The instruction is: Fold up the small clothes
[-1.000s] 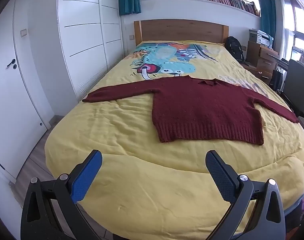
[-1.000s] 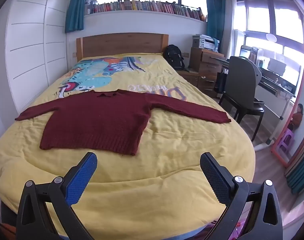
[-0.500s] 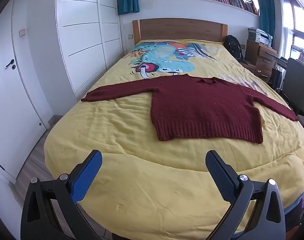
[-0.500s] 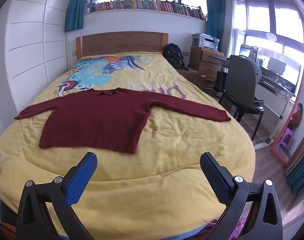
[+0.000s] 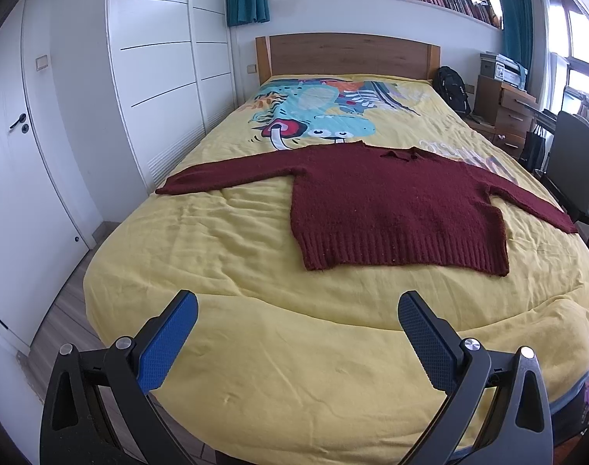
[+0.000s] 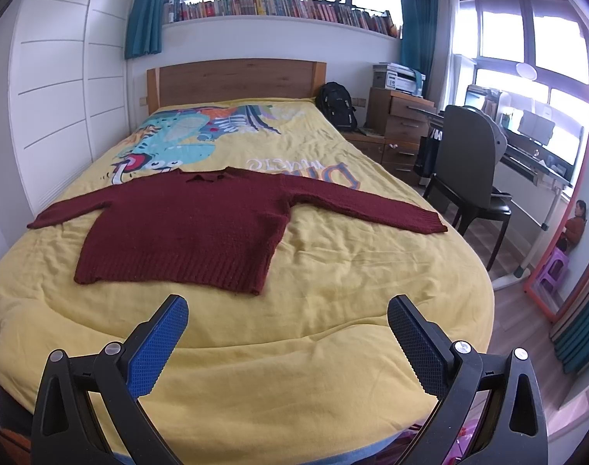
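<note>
Now — approach | sweater [image 5: 395, 213] flat mid-frame on bed [image 5: 224, 263] | left gripper [image 5: 297, 343], right gripper [image 6: 287, 339] fingers apart, empty | take sleeve cuffs first — fold inward

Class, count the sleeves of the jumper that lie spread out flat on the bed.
2. One sleeve stretches toward the wardrobe side, the other sleeve toward the chair side. Both lie flat on the bed; none hidden.

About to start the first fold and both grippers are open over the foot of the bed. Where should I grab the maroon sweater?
Probably take the sweater by its sleeve cuffs: left gripper on the cuff near the wardrobe side, right gripper on the cuff near the chair side. It lies flat, sleeves spread wide, so each cuff is a free edge. Come from the outer side, low over the yellow duvet.
</note>
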`<state>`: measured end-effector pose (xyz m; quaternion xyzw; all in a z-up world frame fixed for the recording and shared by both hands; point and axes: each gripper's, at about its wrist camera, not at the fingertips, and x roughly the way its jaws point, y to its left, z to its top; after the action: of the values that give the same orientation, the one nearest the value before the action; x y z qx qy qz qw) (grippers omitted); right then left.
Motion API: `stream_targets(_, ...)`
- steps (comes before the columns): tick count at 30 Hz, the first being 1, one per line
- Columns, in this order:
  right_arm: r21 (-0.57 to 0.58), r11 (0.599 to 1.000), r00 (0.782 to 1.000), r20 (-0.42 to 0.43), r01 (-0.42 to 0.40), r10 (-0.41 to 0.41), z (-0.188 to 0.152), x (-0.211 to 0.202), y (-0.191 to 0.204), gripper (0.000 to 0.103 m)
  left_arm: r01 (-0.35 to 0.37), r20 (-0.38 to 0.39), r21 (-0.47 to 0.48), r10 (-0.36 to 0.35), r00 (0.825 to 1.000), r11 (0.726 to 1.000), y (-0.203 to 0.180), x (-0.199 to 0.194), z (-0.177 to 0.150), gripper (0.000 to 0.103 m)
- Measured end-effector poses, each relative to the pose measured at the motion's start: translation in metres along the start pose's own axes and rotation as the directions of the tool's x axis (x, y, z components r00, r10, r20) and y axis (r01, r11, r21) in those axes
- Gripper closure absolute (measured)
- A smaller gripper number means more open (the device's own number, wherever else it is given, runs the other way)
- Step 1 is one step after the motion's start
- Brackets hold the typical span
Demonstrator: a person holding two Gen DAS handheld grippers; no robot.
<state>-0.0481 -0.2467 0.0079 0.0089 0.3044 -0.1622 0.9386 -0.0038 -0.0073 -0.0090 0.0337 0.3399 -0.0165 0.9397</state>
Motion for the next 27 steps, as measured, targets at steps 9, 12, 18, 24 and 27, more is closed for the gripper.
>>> stream_targets(9,-0.003,1.000,1.000,-0.006,0.001,-0.001,-0.0020,-0.0005,-0.0015,0.000,0.001,-0.003,0.000,-0.001,1.000,1.000,-0.0016,-0.0004,-0.0033,0.001)
stream_targets(12,-0.003,1.000,1.000,-0.006,0.001,-0.001,-0.0019,0.0000,-0.0012,0.000,0.003,-0.006,0.000,-0.003,1.000,1.000,-0.0011,0.0002,-0.0037,0.001)
stream_targets(18,-0.004,1.000,1.000,-0.007,0.002,-0.002,-0.0016,0.0000,-0.0010,0.000,0.003,-0.009,0.000,-0.003,1.000,1.000,-0.0012,0.0017,-0.0044,0.001)
stream_targets(24,0.000,1.000,1.000,-0.009,0.007,-0.007,-0.0045,0.0004,-0.0031,0.000,0.005,-0.013,0.000,-0.005,1.000,1.000,-0.0008,0.0018,-0.0036,0.001)
stream_targets(27,-0.001,1.000,1.000,-0.013,0.009,-0.009,-0.0046,0.0020,-0.0024,0.000,0.007,-0.013,0.002,-0.007,1.000,1.000,-0.0003,0.0012,-0.0043,0.001)
